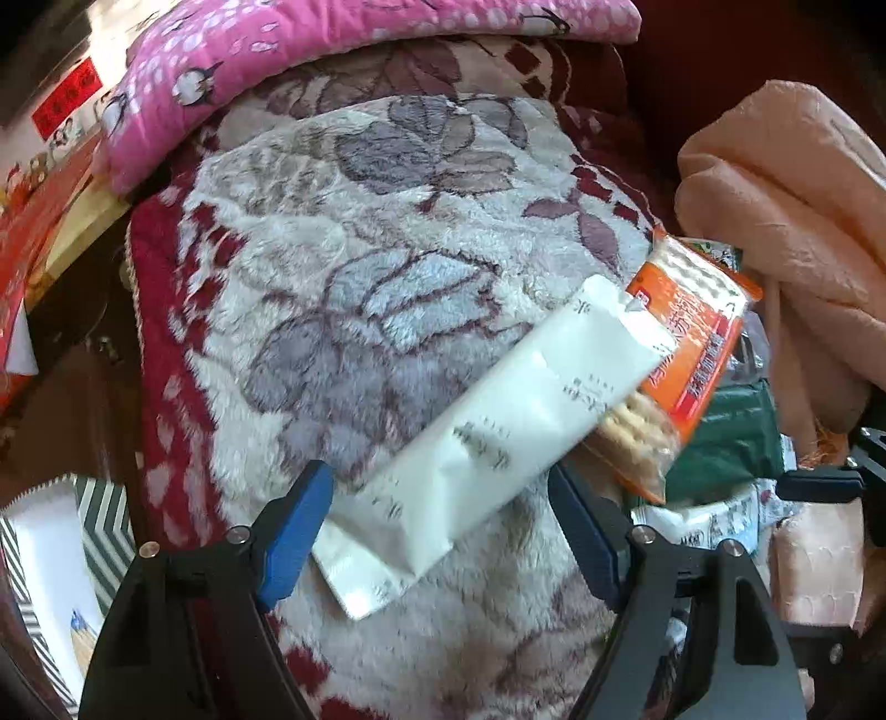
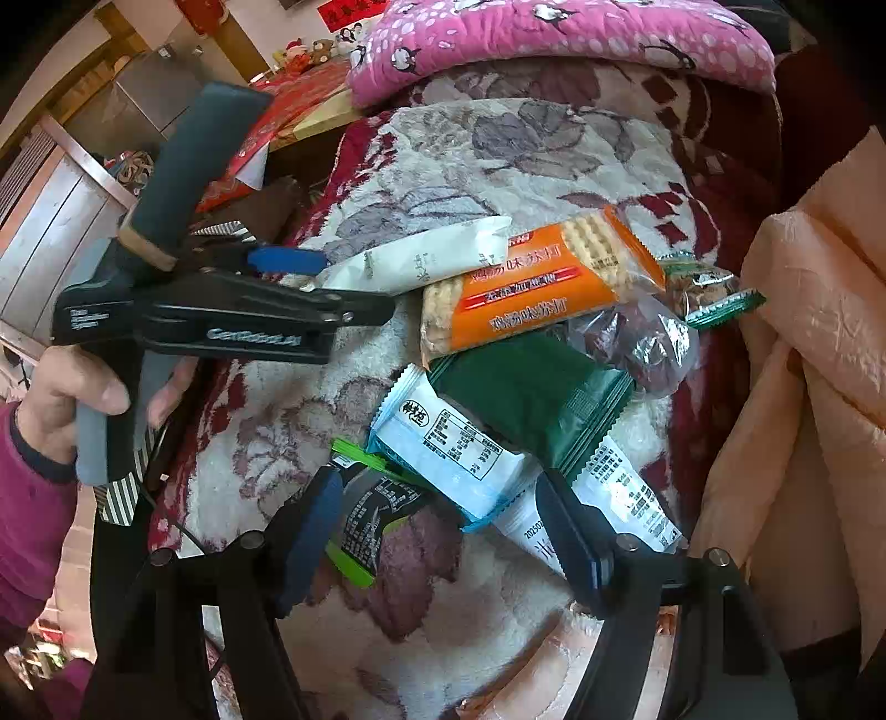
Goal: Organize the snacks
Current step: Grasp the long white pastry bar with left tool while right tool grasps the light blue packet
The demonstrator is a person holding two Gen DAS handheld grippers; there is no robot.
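Snacks piled on a plush floral blanket (image 2: pixel 443 155), cream and dark red, with a pink quilt (image 2: pixel 554 39) at its far edge and a peach padded cover (image 2: pixel 819 332) along one side. Left gripper (image 1: pixel 440 531) points steeply down over a long white packet (image 1: pixel 498 432); jaws well apart, blue fingers (image 1: pixel 293 531) either side of the packet's near end, pads not pressing on it, nothing held. The white packet's far end lies across an orange cracker pack (image 1: pixel 686 343). In the right wrist view the same gripper shows from the side, a hand (image 2: pixel 83 399) in a magenta sleeve on its grip. Right gripper (image 2: pixel 437 531) also wide open and empty, hovering over the heap: a light blue packet (image 2: pixel 443 443) and a black-and-green packet (image 2: pixel 365 515) lie between its fingers, a dark green packet (image 2: pixel 526 399) overlapping the blue one, clear-wrapped dark fruit (image 2: pixel 642 343) beside the cracker pack. Striped box (image 1: pixel 105 526) sits off the blanket's edge.
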